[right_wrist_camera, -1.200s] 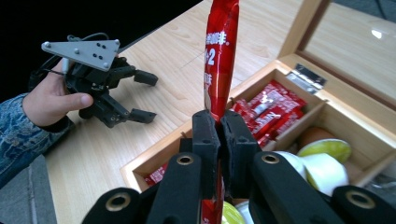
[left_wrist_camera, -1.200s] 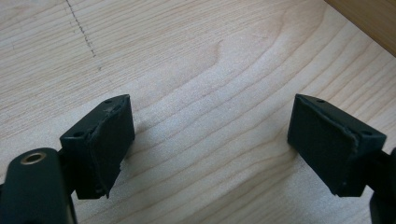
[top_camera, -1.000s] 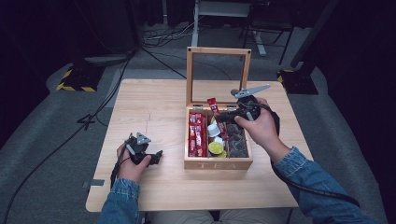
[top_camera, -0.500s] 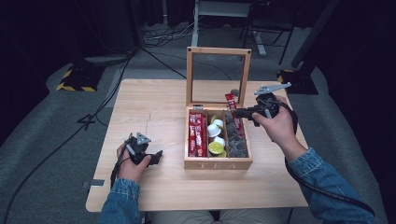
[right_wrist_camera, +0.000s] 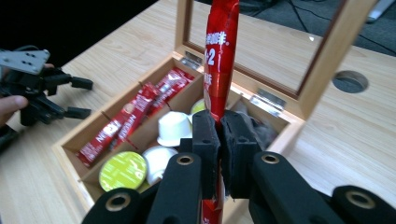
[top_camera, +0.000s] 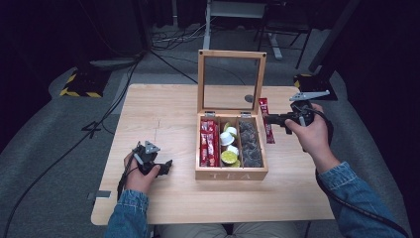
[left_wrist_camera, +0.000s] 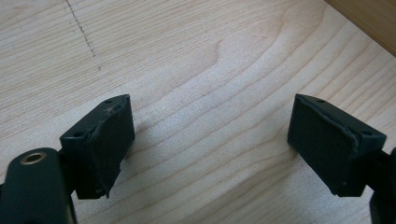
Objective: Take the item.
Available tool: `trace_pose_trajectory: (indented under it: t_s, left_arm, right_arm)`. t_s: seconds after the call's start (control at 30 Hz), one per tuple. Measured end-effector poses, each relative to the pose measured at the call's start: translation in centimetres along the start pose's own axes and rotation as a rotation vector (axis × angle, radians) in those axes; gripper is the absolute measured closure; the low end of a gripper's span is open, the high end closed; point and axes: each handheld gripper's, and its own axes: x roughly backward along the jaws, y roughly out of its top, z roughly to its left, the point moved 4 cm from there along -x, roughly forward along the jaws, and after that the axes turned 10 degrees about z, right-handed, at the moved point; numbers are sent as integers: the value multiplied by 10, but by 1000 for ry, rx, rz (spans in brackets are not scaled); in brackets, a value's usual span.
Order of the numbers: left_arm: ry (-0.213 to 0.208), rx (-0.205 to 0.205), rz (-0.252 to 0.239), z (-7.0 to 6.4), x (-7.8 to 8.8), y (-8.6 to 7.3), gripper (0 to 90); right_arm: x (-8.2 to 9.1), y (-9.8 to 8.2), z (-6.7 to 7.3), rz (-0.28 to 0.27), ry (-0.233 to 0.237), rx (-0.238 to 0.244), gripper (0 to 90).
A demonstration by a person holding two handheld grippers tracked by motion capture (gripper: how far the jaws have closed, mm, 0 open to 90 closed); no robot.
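right fingers [top_camera: 268, 119] clenched on red sachet [top_camera: 266, 120] | sachet right of centre, just right of box [top_camera: 231, 174], long axis top-to-bottom, over tabletop [top_camera: 163, 114] | left fingers [top_camera: 167, 166] released, lower left, farther

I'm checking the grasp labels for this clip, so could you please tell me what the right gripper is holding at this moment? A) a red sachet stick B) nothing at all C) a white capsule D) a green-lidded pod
A: in the right gripper view the right gripper has its jaws pressed onto a red sachet stick, which the high view shows held beside the tea box, over the table.
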Motion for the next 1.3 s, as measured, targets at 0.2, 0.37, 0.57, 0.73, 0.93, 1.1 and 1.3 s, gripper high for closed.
trace_pose_trajectory:
  t_s: [0.2,0.37,0.57,0.73,0.93,1.1,1.3]
  left_arm:
    - [0,0,0,0,0,0,152]
    - [0,0,0,0,0,0,151]
    - [-3,-2,0,0,0,0,151]
    - [-8,-9,-2,2,-1,1,150]
    - [-7,-9,-2,2,-1,1,150]
    - [-9,-10,0,2,-1,1,150]
    - [-7,-10,-1,2,-1,1,150]
  right_arm:
    - [5,-9,-17,-3,-17,-38,854]
    - [8,-18,-29,2,-38,-65,854]
    - [7,-30,-44,10,-62,-97,854]
    - [6,-41,-57,14,-78,-120,853]
    - [0,-54,-72,26,-92,-145,853]
    - [-9,-66,-85,46,-98,-173,853]
    - [-18,-78,-93,76,-91,-205,853]
